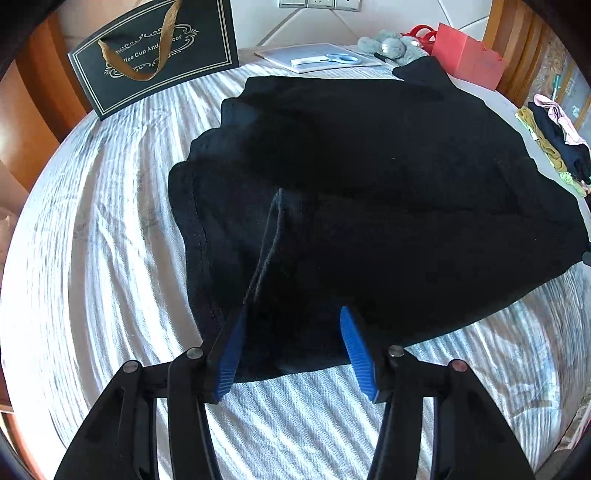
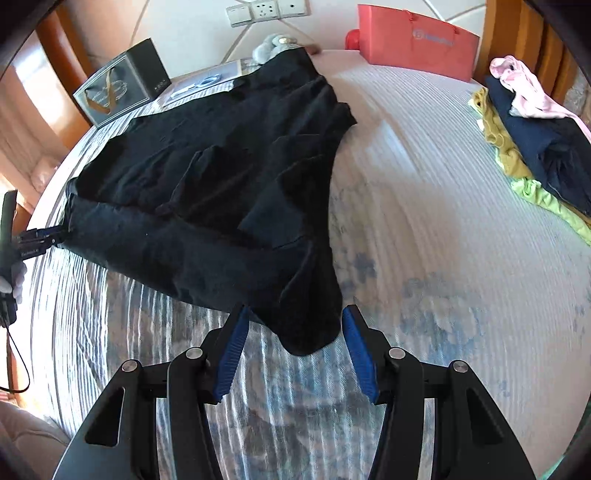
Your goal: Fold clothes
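Black garment (image 1: 351,192): one piece, spread mostly flat across the middle of the bed (image 1: 92,258), with folds and overlapping layers visible in the right wrist view. One near corner hangs toward each tool.

Left tool (image 1: 293,325): fingers spread, blue pads (image 1: 356,347) facing each other; a near corner of the black garment lies between them, not pinched. In the right wrist view the same tool appears at the bed's left edge, right at the garment's hem; contact cannot be told there.

Right tool (image 2: 293,325): fingers spread, blue pads (image 2: 231,354) apart; the pointed near corner of the black garment sits between the fingertips, with a gap showing on both sides.

Bed: striped pale cover with a faint blue floral print toward the near edge.

Black gift bag (image 1: 155,55): upright at the far left corner of the bed, gold ornament, brown ribbon handle.

Red paper bag (image 2: 417,40): upright at the far edge, toward the right corner.

Grey plush toy (image 1: 391,46): at the far edge, just beside the red paper bag.

Scissors (image 1: 340,58): blue-handled, lying on a flat pale board (image 1: 317,51) at the far edge.

Pile of clothes (image 2: 535,140): at the right edge, well apart from the black garment; pink, navy, mustard and light green pieces stacked loosely.

Wall sockets (image 2: 266,9): on the wall beyond the far edge.
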Demonstrator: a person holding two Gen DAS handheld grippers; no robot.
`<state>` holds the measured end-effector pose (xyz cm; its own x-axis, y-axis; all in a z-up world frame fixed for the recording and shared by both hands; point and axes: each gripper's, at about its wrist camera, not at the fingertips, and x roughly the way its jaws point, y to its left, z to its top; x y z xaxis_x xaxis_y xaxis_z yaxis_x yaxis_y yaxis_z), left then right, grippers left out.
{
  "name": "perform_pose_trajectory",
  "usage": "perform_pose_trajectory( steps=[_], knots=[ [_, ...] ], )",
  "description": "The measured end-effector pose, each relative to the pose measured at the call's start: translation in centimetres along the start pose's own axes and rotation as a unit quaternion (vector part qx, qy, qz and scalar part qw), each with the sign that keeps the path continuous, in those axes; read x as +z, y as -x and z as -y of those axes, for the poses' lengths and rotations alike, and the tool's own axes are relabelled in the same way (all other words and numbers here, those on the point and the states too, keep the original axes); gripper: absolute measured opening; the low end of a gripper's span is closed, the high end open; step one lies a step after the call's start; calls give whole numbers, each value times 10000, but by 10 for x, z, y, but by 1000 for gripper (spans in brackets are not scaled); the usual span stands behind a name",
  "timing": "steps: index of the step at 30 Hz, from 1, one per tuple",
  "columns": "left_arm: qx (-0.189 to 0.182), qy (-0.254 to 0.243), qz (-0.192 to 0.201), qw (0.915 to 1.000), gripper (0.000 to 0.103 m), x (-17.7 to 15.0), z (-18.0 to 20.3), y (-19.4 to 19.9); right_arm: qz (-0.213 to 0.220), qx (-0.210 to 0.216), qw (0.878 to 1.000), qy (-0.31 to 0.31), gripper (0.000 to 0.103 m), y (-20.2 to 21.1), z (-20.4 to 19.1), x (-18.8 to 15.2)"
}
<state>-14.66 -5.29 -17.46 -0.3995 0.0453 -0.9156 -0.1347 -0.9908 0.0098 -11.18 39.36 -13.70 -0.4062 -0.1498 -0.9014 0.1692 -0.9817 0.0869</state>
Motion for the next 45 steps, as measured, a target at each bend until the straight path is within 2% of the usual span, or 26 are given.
perform_pose_trajectory(
  steps=[1,2,5,7,9,11,13,16,19,22,24,26,27,30,32,36,38,41,45],
  knots=[
    [57,83,-15,9999,2,0,-1,2,9,-32,10000,85,21,-7,-4,-1],
    [12,164,-66,9998,3,-2,-5,3,-33,7,10000,-36,12,-9,-2,0],
    [-124,404,-217,9989,3,-11,-15,7,-165,180,9987,-449,11,-5,7,0],
    [-218,560,-314,9977,7,-17,-22,10,-445,387,9970,-510,11,-4,13,-7],
    [-335,652,-357,9967,10,-18,-29,14,-623,376,9960,-509,13,1,19,-10],
    [-376,629,-368,9966,16,-16,-34,22,-687,259,9960,-502,32,10,26,-10],
    [-382,571,-270,9973,32,-11,-39,35,-564,163,9970,-505,33,27,35,-5],
    [-354,505,10,9981,49,11,-50,56,-214,110,9990,-367,33,48,45,25],
    [-204,460,232,9985,50,50,-61,60,163,136,9995,-228,34,50,47,71],
    [-235,537,304,9978,50,98,-74,40,431,288,9983,-261,34,31,48,124],
    [-259,594,282,9975,50,123,-80,20,446,411,9976,-345,35,9,45,159],
    [-256,643,242,9973,50,148,-87,0,421,470,9972,-400,49,-16,41,194],
    [-283,644,213,9973,50,158,-88,-10,404,422,9975,-387,51,-27,40,210],
    [-271,580,149,9978,50,184,-90,-37,435,194,9987,-186,51,-59,33,251],
    [-239,573,140,9980,50,201,-91,-53,452,186,9987,-131,51,-77,32,274],
    [-172,555,112,9982,50,235,-90,-86,340,218,9990,-165,52,-117,43,311],
    [-136,434,77,9989,50,245,-88,-99,307,222,9992,-119,59,-131,44,322],
    [-201,264,9,9994,50,248,-85,-111,308,202,9993,-4,65,-148,44,336],
    [-124,26,40,9999,52,251,-78,-117,284,225,9993,49,67,-164,44,348]
  ],
)
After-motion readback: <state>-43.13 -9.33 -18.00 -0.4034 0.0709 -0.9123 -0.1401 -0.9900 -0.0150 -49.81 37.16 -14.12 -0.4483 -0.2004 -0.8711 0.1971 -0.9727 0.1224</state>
